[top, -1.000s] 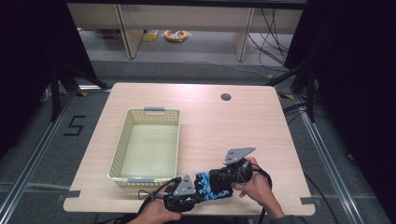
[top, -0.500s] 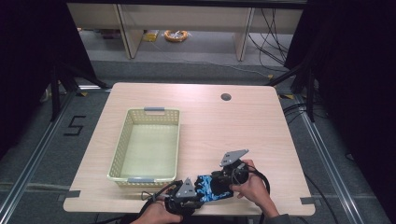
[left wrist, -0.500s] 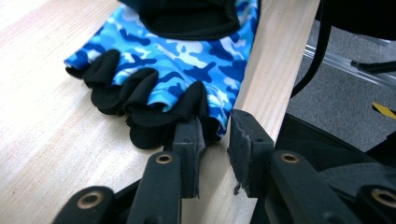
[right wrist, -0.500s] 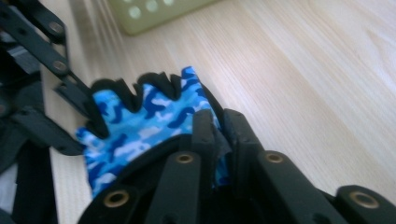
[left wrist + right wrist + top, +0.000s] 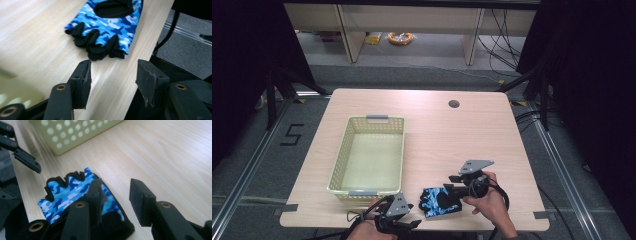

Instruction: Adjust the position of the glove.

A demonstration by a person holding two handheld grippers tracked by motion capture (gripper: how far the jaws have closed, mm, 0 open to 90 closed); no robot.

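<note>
Hand-held gripper (image 5: 115,202) (jaws apart) low over glove (image 5: 72,192)

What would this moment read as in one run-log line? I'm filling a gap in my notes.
glove: flat at table near edge | left tool: open, short of glove | right tool: open over cuff | basket: empty

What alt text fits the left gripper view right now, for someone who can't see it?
The left gripper, jaws open and holding nothing, points at a blue camouflage fingerless glove lying flat on the wooden table close to its edge, finger ends toward the jaws. The glove lies just beyond the jaw tips, untouched.
</note>
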